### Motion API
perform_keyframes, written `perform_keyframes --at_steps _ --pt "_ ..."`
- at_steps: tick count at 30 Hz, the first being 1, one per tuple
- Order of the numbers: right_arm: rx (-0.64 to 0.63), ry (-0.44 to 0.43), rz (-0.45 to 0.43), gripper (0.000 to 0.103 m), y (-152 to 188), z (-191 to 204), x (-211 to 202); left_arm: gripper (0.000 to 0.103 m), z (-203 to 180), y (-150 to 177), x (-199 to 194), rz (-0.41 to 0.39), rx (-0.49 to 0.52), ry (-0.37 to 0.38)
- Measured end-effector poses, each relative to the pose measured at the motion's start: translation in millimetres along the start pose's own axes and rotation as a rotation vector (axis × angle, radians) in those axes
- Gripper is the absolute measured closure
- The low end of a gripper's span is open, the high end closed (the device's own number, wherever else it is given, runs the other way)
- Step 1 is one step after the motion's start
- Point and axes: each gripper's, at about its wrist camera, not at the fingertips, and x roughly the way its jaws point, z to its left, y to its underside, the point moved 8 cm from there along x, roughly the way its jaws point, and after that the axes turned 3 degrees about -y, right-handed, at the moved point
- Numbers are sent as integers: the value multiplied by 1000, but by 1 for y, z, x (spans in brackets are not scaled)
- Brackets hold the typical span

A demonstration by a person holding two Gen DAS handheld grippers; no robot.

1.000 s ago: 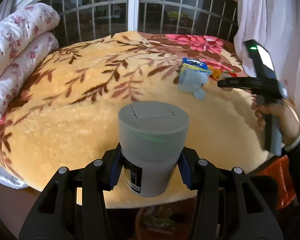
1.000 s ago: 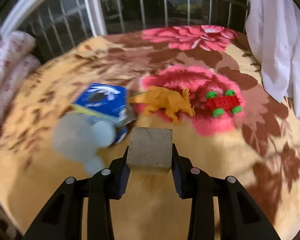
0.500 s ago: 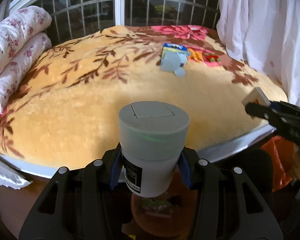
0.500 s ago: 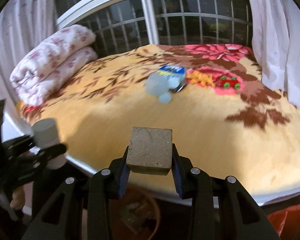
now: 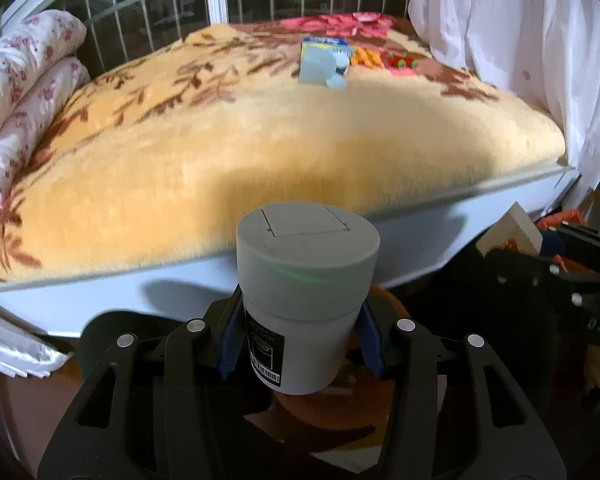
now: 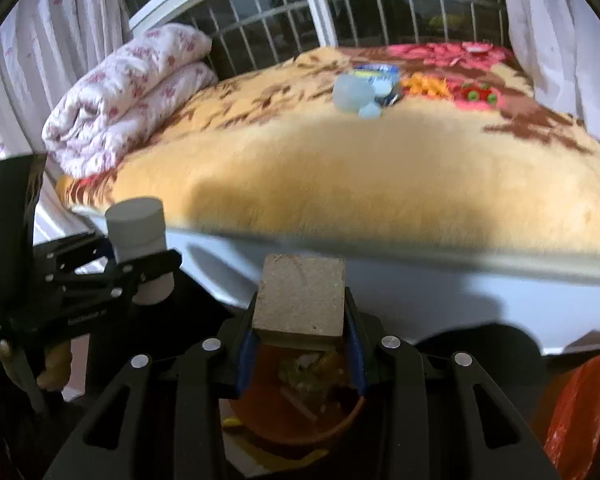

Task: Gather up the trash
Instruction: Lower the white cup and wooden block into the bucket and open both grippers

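My left gripper (image 5: 300,344) is shut on a grey lidded cup (image 5: 306,292) and holds it upright off the bed's near edge, over an orange bin (image 5: 332,412) on the floor. My right gripper (image 6: 302,344) is shut on a tan square block (image 6: 302,296), above the same orange bin (image 6: 296,412), which holds scraps. The cup and left gripper show at the left of the right wrist view (image 6: 138,236). The block shows at the right of the left wrist view (image 5: 512,232).
A bed with a yellow floral blanket (image 5: 240,132) fills the background. A pale blue bottle (image 6: 352,94), a blue box (image 6: 376,72), an orange toy dinosaur (image 6: 428,84) and a red toy car (image 6: 476,94) lie far on it. Folded quilts (image 6: 128,92) lie left; an orange bag (image 6: 580,412) is at the right.
Both grippers have drawn back from over the bed and dropped below its near edge, each still holding its item. The orange bin has come into view beneath them.
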Motion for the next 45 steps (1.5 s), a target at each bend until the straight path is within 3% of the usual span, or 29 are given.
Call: perform_keyframes --at_steps 5,12,17,26,27,28,30,31,39,42,45 --pt "-14 -10 88 66 29 9 19 56 0 24 19 79 3 -17" --pt "-66 4 234 66 59 8 64 56 -7 67 80 243 64 -56" --pt "-69 26 334 66 79 1 100 56 -16 97 117 387 83 -24" --pt "-42 19 405 65 89 1 122 56 -14 101 128 432 75 -6" --pt "-44 21 411 59 88 0 124 54 -13 103 129 441 81 -13" --pt "-45 26 414 43 88 1 125 46 -14 103 129 450 89 -17" --pt "-47 32 392 39 84 1 122 29 -14 105 129 451 101 -28" --pt "-45 33 386 39 82 2 121 27 -14 104 128 447 102 -31" --pt "12 39 323 39 69 -9 104 26 -12 97 122 431 90 -55" --pt "14 40 279 38 64 -17 84 26 -17 76 100 362 116 -72" --pt "24 46 206 34 47 -23 60 26 -16 32 53 210 139 -37"
